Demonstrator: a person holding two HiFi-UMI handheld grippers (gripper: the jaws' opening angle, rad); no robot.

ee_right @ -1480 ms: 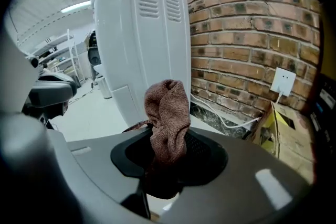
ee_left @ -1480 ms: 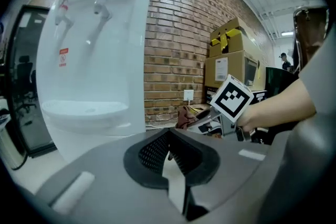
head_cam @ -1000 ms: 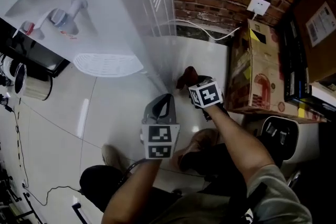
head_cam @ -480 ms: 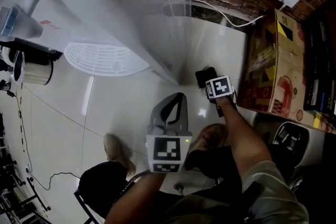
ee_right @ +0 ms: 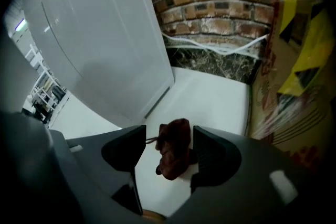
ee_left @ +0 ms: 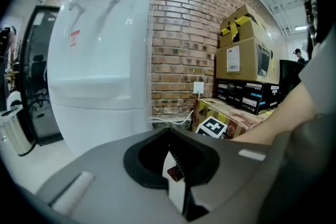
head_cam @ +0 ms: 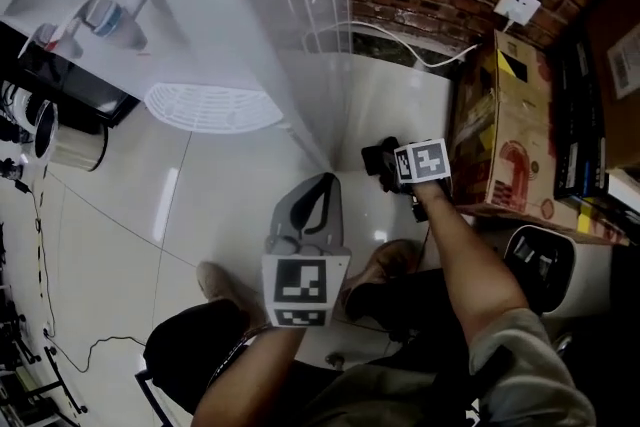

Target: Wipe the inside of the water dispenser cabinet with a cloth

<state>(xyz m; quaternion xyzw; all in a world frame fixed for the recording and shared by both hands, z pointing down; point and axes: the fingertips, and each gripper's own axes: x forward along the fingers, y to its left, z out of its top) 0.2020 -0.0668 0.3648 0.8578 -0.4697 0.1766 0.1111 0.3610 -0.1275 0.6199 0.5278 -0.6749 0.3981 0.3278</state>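
Right gripper (ee_right: pixel 169 131): jaws wide, just opened. The bunched brown cloth (ee_right: pixel 173 150) sits between them, long axis along the jaws. Left gripper (ee_left: pixel 170 139): jaws together, empty.

Left gripper (ee_left: pixel 170 139) jaws together, white water dispenser (ee_left: pixel 100 60), brick wall (ee_left: pixel 184 34), cardboard boxes (ee_left: pixel 244 55)

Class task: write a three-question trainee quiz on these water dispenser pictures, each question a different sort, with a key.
1. True or false: the left gripper is shut on the cloth.
2. In the head view, what stands beside the right gripper? A cardboard box B ladder C sofa
3. How do the right gripper's jaws stand?
Key: 1 false: shut, empty. 2 A. 3 Apart, just been opening, cloth between them.
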